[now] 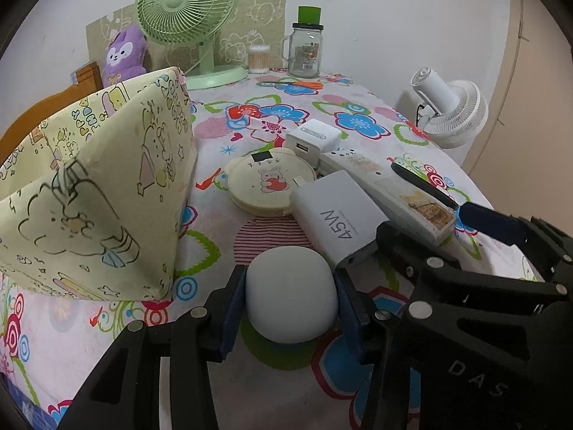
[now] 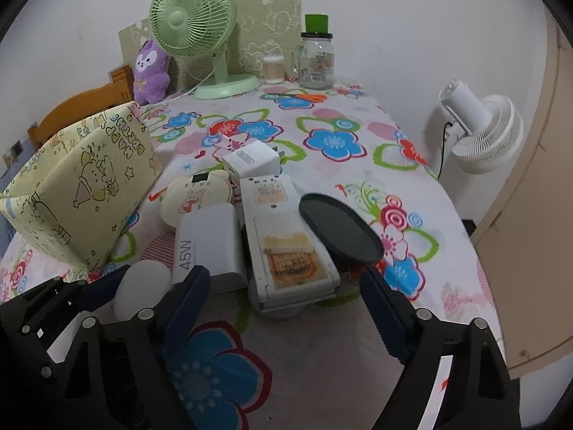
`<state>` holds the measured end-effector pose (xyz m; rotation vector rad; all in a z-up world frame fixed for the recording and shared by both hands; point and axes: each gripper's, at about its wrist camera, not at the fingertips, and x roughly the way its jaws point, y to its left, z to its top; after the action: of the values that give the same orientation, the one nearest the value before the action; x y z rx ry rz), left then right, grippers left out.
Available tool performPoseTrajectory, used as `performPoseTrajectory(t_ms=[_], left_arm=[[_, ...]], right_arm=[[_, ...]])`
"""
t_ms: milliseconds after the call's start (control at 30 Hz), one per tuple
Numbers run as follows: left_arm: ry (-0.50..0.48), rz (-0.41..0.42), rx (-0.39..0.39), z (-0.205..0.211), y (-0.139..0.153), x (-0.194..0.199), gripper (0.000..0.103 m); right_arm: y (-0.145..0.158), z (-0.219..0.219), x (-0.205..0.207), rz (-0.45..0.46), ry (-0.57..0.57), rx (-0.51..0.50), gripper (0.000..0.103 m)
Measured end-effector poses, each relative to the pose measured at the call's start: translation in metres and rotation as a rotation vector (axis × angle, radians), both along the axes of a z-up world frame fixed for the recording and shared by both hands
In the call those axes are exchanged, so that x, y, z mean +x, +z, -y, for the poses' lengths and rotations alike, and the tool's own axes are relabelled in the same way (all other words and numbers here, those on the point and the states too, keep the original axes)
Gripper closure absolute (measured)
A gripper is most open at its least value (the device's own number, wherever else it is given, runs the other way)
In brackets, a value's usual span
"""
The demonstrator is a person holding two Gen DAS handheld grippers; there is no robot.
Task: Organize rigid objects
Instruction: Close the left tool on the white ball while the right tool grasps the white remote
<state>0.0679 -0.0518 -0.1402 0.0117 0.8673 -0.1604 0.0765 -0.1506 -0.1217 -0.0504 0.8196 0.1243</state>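
Left-wrist view, L to R: yellow cartoon-print box [image 1: 107, 186] stood open at upper left of frame. Bottom centre, left tongs [image 1: 288, 308] were clamped on the white rounded case [image 1: 292, 294], still resting on the desk [image 1: 222, 236]. Step looked like pick-up, case first; next move prob. lift and carry left into the box, clearing its rim. Right-wrist view: right tongs [image 2: 283, 294] stood apart at lower centre, holding nothing, near the white remote [image 2: 283, 247] and 45W charger [image 2: 207, 247].
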Motion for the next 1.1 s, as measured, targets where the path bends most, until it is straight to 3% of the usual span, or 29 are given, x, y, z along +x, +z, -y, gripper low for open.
performPoseTrajectory(t_ms=[233,667,833,1100], left_arm=[[0.015,-0.009,0.012,0.006,0.000,0.008,0.054],[0.033,-0.038,0.015,0.001,0.000,0.016,0.054],[0.041,-0.040,0.010,-0.001,0.000,0.018,0.054],[0.027,-0.027,0.018,0.002,0.003,0.010,0.054]], right_arm=[[-0.004,0.010,0.011,-0.033,0.031,0.044,0.040],[-0.016,0.001,0.041,-0.074,0.053,0.036,0.040],[-0.018,-0.004,0.043,-0.070,0.066,0.029,0.055],[-0.012,-0.004,0.028,-0.055,0.062,0.037,0.056]])
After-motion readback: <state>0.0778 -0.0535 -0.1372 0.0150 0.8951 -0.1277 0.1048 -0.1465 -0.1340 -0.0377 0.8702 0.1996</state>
